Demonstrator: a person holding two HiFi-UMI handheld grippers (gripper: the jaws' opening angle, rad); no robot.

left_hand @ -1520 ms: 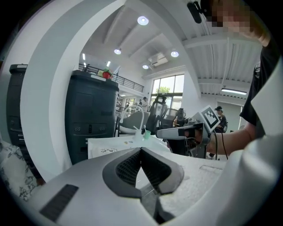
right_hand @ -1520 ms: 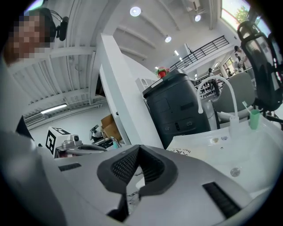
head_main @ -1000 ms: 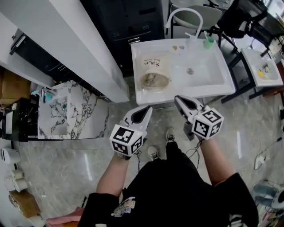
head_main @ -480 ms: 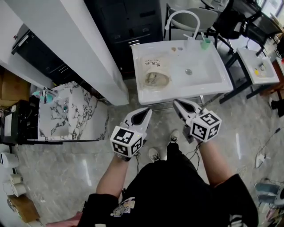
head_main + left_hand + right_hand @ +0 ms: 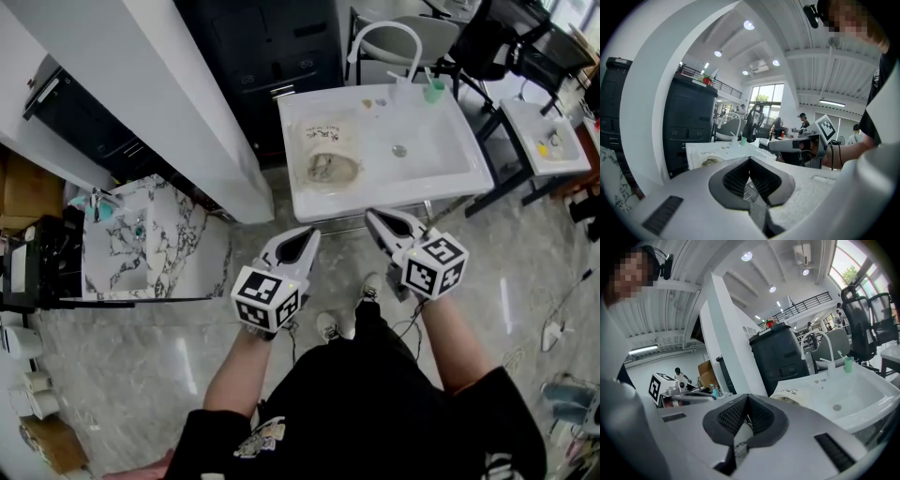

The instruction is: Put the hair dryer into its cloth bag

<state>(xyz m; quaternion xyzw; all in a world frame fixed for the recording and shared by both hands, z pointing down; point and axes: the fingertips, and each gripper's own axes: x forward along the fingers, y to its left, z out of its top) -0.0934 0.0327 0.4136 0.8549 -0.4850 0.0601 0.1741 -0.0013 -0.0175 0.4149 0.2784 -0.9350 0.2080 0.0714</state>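
Plainly, cloth bag in sink; faucet behind.

1. Ahead of you stands a white sink with an arched faucet.
2. A green cup sits on its back rim.
3. A black cabinet stands behind it.
4. A marble-patterned counter lies to your left.

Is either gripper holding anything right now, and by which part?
Nothing is held. The left gripper and right gripper are both shut and empty, short of the cloth bag lying in the sink.
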